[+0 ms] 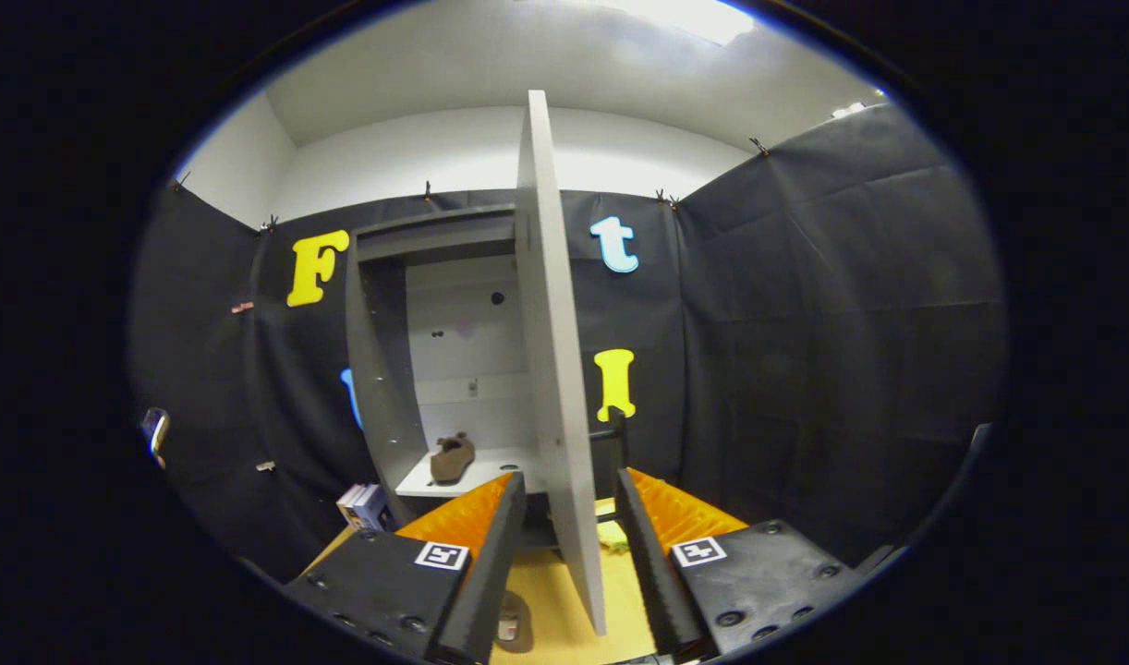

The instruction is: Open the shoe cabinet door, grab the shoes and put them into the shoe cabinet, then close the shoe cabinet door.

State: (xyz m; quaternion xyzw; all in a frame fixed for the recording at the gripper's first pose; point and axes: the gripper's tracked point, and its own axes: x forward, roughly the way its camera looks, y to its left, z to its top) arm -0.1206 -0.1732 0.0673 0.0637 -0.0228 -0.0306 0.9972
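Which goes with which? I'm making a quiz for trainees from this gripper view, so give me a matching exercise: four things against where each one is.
Things:
1. cabinet door
2. brown shoe
3. small box
4. gripper

Places or states:
A. on the cabinet shelf, beyond the fingers
B. on the floor beside the cabinet's outer side wall
C. swung open, edge-on between the two fingers
D. open, one finger on each side of the door, not pressing on it

Pairs: 1-C, 2-A, 3-B, 4-D
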